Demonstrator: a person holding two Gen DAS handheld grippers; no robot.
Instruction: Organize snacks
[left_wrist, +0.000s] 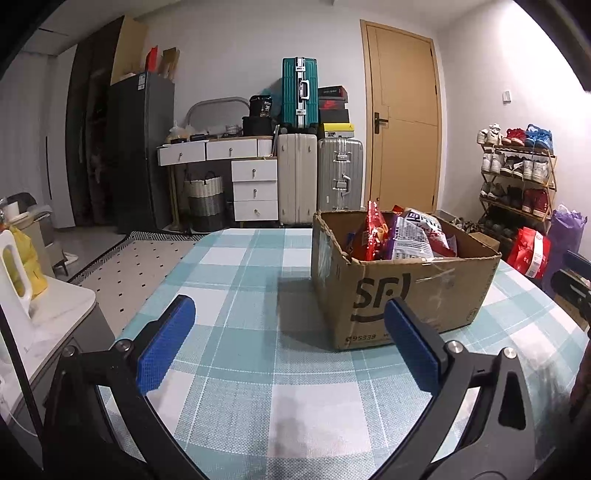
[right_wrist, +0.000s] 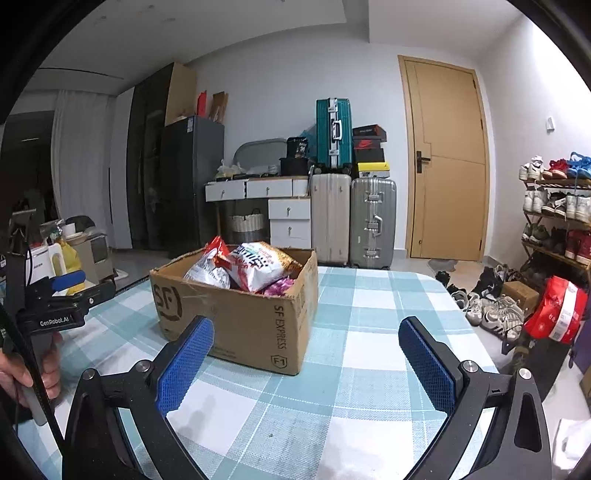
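Both our grippers, left gripper and right gripper, gape empty over the checked bench; suitcases line the wall.

Snack bags hide lower ones (box walls too) — labels unreadable.

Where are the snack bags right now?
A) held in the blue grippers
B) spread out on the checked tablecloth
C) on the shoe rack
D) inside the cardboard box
D. The snack bags stick up out of the open cardboard box on the table, while the left gripper and right gripper are both open and hold nothing.
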